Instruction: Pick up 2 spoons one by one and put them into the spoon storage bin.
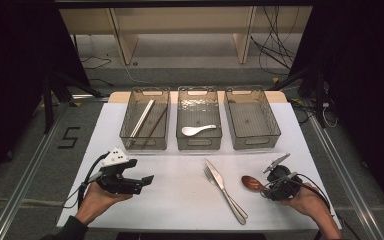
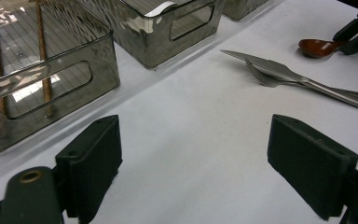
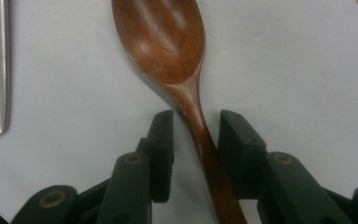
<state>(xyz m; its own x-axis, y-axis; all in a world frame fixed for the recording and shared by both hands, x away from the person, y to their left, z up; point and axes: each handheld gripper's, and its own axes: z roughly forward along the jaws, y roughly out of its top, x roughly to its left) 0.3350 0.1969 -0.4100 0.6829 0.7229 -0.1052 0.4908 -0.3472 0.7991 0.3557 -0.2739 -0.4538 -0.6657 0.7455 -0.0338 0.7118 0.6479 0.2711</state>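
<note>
Spoon (image 3: 168, 51) lies on surface (image 1: 180, 190), handle between right gripper (image 3: 196, 126) jaws, part-open, not yet gripping. Left gripper (image 2: 193, 154) idles wide open, empty.

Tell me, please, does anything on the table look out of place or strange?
Nothing is spilled or damaged. The knife and fork lie crossed, one on the other, on the white table, outside the bins. The wooden spoon also lies loose, its handle between the jaws of the right hand-held gripper. The right bin looks empty.
</note>
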